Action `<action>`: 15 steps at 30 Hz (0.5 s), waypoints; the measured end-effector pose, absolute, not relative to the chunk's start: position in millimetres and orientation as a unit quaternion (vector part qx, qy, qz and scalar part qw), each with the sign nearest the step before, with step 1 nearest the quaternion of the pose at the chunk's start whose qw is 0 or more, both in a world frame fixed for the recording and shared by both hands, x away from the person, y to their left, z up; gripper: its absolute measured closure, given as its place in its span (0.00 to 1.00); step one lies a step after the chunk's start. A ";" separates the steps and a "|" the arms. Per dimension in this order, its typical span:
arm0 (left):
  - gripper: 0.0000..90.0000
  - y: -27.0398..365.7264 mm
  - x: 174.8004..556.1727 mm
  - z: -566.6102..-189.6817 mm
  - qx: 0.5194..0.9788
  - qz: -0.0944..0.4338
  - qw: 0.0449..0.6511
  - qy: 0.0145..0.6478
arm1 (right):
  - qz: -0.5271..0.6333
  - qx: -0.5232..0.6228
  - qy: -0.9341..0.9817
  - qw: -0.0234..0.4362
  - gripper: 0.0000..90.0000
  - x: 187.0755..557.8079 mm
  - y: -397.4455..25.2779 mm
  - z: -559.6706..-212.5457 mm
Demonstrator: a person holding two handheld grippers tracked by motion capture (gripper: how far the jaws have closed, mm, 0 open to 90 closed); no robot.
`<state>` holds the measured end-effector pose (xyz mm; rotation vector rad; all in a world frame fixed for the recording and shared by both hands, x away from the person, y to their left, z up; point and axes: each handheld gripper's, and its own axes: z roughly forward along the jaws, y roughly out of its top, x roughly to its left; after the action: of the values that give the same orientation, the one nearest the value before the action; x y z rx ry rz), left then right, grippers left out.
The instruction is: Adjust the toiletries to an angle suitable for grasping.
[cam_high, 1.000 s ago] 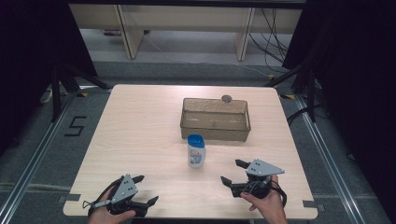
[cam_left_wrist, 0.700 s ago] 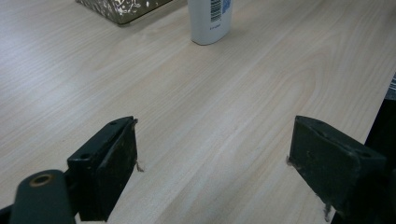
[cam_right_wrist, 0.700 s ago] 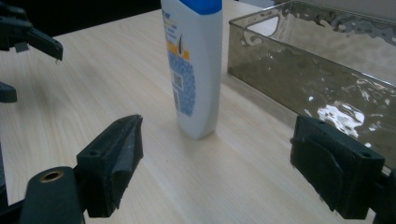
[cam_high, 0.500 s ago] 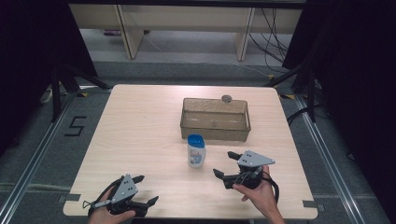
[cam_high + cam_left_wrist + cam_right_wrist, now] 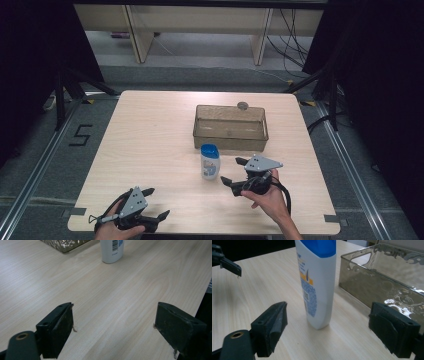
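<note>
Right hand-held gripper (image 5: 234,171), jaws spread wide and grasping nothing, sits just beside the white bottle (image 5: 210,161) with blue cap, which stands upright on the counter (image 5: 150,130) near the clear bin (image 5: 230,127); left hand-held gripper (image 5: 156,204), likewise released, rests well apart at the near edge.
</note>
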<state>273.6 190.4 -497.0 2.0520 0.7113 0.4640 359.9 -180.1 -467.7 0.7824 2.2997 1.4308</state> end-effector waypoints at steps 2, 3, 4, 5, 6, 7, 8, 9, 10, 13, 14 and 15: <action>0.16 190.6 274.1 -497.1 0.827 0.189 0.445 0.287 | 0.499 0.270 0.808 0.159 0.18 363.2 -177.5 -468.0; 0.16 190.7 274.1 -497.1 0.827 0.189 0.445 0.287 | 0.498 0.269 0.809 0.159 0.18 364.6 -176.2 -468.2; 0.16 190.7 274.0 -497.1 0.827 0.189 0.444 0.287 | 0.499 0.268 0.809 0.158 0.18 366.4 -174.9 -468.5; 0.16 190.5 273.8 -497.2 0.828 0.188 0.444 0.287 | 0.502 0.265 0.808 0.157 0.18 367.5 -173.2 -468.9; 0.16 190.5 273.8 -497.1 0.827 0.187 0.445 0.287 | 0.499 0.264 0.809 0.163 0.18 368.9 -171.8 -468.5; 0.16 190.6 274.0 -497.0 0.827 0.188 0.445 0.287 | 0.499 0.263 0.811 0.156 0.18 369.7 -170.1 -468.3; 0.16 190.6 274.0 -496.9 0.827 0.189 0.445 0.287 | 0.499 0.261 0.811 0.159 0.18 371.4 -168.4 -468.2; 0.16 190.6 273.8 -497.0 0.827 0.188 0.445 0.287 | 0.502 0.267 0.807 0.156 0.18 371.1 -166.2 -468.7; 0.16 190.6 273.7 -497.2 0.827 0.187 0.445 0.287 | 0.499 0.258 0.812 0.163 0.18 373.4 -166.2 -467.8; 0.16 190.6 274.0 -497.1 0.827 0.188 0.445 0.287 | 0.502 0.252 0.812 0.158 0.18 376.4 -161.4 -468.6; 0.16 190.4 273.7 -497.1 0.827 0.187 0.445 0.287 | 0.503 0.255 0.812 0.151 0.18 376.9 -159.9 -469.3; 0.16 190.4 273.6 -497.1 0.827 0.187 0.445 0.287 | 0.501 0.256 0.813 0.149 0.18 377.4 -158.9 -469.7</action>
<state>273.6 190.4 -497.1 2.0500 0.7121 0.4624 377.4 -158.9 -469.7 0.7347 2.3385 1.4400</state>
